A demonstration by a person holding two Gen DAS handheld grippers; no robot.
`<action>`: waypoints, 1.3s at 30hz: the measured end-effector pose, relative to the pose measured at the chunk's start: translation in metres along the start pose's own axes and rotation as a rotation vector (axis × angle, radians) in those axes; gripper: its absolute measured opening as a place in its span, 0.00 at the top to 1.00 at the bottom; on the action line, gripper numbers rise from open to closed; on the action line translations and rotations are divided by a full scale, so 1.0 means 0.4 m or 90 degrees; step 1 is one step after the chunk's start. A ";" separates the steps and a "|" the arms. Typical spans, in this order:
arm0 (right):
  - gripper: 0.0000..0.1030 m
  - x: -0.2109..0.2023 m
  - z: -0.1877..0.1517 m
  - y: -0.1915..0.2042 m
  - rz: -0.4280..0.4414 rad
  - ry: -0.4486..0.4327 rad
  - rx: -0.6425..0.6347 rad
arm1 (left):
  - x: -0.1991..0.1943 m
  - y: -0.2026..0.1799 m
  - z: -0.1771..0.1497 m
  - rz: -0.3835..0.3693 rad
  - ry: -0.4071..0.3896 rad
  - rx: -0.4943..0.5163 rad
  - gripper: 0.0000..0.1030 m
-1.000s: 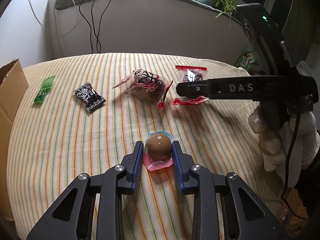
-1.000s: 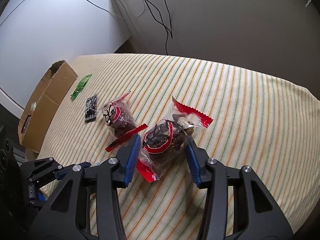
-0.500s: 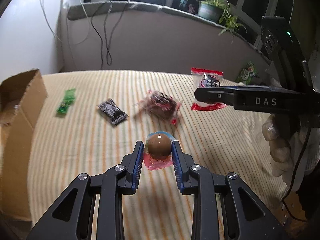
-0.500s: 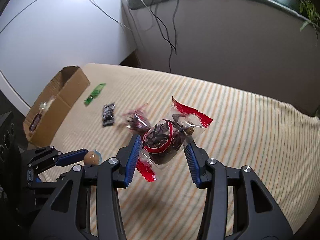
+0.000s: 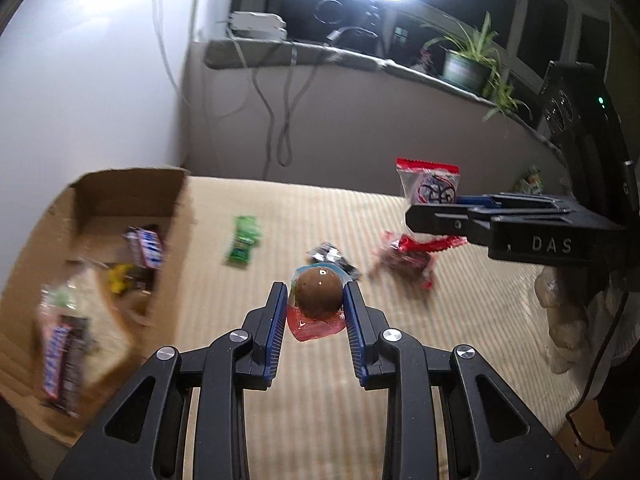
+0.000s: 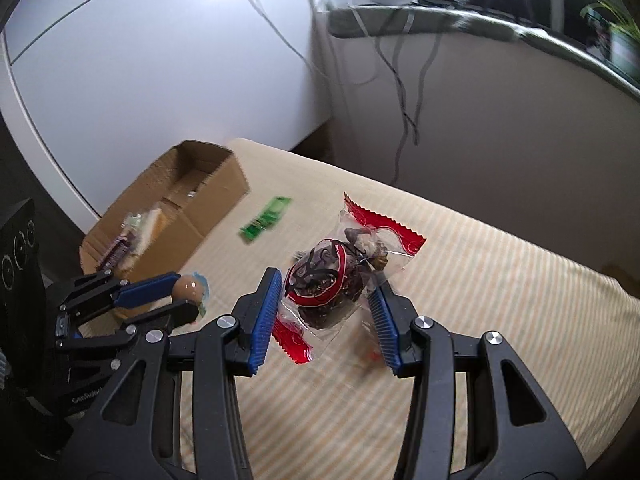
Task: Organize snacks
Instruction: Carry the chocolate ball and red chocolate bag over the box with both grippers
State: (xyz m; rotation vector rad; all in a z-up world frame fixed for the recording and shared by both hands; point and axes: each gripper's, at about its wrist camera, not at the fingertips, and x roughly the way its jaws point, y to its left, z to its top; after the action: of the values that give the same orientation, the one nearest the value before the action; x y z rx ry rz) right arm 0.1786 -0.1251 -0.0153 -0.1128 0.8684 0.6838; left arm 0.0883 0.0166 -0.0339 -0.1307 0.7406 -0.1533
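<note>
Both grippers are now carrying their snacks higher, nearer the cardboard box (image 5: 132, 216). Left gripper (image 5: 318, 300) jaws clenching the brown ball candy (image 5: 319, 294); right gripper (image 6: 326, 300) jaws clenching the red-ended packet (image 6: 332, 280). Green sachet (image 5: 243, 240), black packet (image 5: 330, 256) lying between, beside box.

Both held snacks were lifted clear of the striped cloth (image 5: 320, 400): the brown ball snack (image 5: 319, 295) in the left gripper (image 5: 316, 312) and the red-edged clear packet (image 6: 332, 280) in the right gripper (image 6: 326, 316). Both grippers were carried toward the cardboard box (image 5: 132, 200), whose inside, with wrapped bars (image 5: 146, 246), was brought into the left wrist view. The green packet (image 5: 243, 240), black packet (image 5: 330, 256) and second red packet (image 5: 408, 260) were left behind on the cloth.
</note>
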 end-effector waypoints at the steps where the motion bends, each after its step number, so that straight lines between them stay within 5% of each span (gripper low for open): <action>1: 0.55 0.006 0.008 0.011 0.003 0.000 -0.005 | -0.006 0.012 0.005 0.006 -0.004 -0.003 0.74; 25: 0.55 0.209 0.159 0.258 0.078 0.035 -0.101 | -0.076 0.303 0.067 0.105 -0.050 -0.094 0.74; 39: 0.54 0.320 0.194 0.337 0.097 0.066 -0.135 | -0.067 0.368 0.069 0.121 -0.041 -0.112 0.74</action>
State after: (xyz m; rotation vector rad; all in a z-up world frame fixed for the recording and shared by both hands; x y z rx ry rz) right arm 0.2073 0.0734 -0.0349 -0.2768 0.9080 0.9192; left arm 0.1011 0.1679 -0.0213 -0.2307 0.6970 0.0975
